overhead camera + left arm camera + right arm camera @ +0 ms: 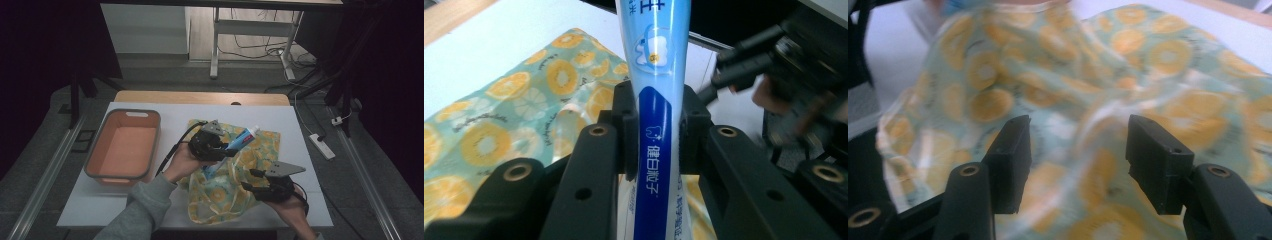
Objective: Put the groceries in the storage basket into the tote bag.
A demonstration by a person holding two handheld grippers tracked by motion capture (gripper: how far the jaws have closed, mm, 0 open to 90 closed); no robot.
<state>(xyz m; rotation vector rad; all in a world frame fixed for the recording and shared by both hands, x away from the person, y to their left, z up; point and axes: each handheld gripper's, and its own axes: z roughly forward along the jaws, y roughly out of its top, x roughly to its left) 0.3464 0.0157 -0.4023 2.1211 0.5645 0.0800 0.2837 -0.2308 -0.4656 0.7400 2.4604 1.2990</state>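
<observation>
A blue and white toothpaste tube is held tilted above a cloth bag with an orange-slice print. My left gripper is shut on the tube's middle, with the cap end pointing up and to the right. The tube's lower end reaches down to the bag's folds. My right gripper is open at the bag's right side. Its jaws stand apart with the bag's fabric just in front of them. It also appears, blurred, as the right gripper beyond the tube.
An orange basin with a grey rim stands empty on the left of the white table. A wooden strip runs along the table's far edge. A power strip and cables lie on the floor to the right.
</observation>
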